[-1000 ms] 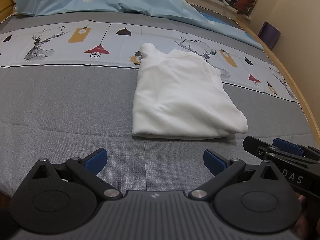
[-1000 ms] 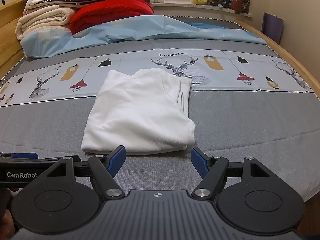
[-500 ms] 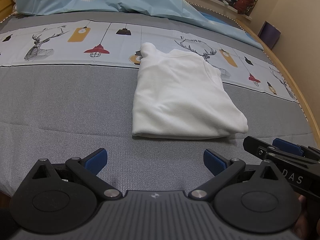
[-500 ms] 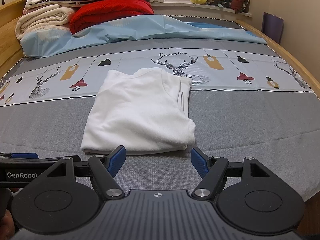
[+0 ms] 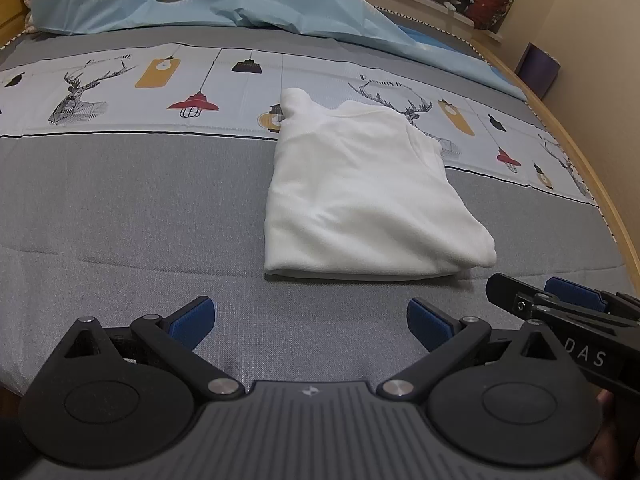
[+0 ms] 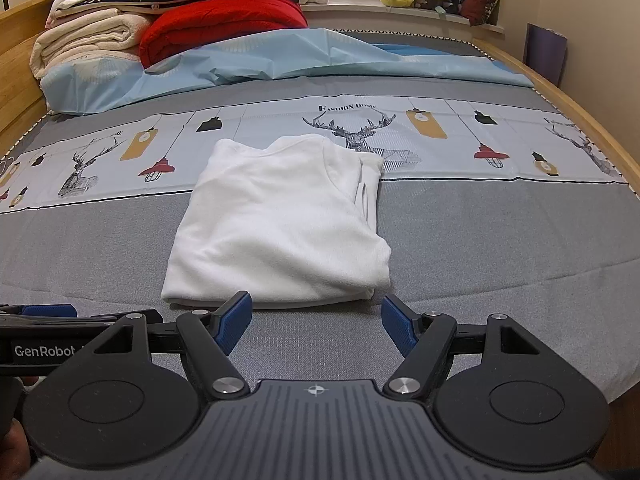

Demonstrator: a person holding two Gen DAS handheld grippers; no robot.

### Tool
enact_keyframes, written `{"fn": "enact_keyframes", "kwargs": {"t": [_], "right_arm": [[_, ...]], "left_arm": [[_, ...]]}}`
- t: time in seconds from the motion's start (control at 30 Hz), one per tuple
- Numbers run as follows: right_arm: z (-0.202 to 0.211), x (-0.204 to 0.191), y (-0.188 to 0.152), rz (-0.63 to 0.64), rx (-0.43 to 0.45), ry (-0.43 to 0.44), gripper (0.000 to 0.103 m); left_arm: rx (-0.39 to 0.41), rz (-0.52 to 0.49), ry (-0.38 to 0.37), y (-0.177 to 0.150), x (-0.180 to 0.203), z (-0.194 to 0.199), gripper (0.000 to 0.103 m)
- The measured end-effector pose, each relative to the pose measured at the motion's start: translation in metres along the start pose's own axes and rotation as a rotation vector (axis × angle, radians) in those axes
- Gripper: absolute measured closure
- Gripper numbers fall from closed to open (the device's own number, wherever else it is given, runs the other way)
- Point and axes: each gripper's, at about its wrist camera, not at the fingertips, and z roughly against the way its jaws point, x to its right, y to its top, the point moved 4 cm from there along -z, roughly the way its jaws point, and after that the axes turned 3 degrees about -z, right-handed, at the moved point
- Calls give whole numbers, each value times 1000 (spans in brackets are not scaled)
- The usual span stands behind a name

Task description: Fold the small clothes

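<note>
With both jaws wide and empty, best grip white garment (image 6: 280, 216) by near hem corners, mid-frame, lifting evenly.

each hand-held gripper (image 6: 316, 318) is black with blue pads (image 6: 234, 322), silver screws and white "genrobot" lettering.

Soft, even indoor light; sharp focus; fisheye-curved, dark-cornered edges.
</note>
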Motion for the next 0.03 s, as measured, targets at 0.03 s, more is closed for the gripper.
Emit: {"fn": "enact_keyframes", "kwargs": {"t": [0.03], "right_arm": [[0,0,-1,0,0,0,30]], "left_arm": [[-1,0,0,0,0,0,1]]}}
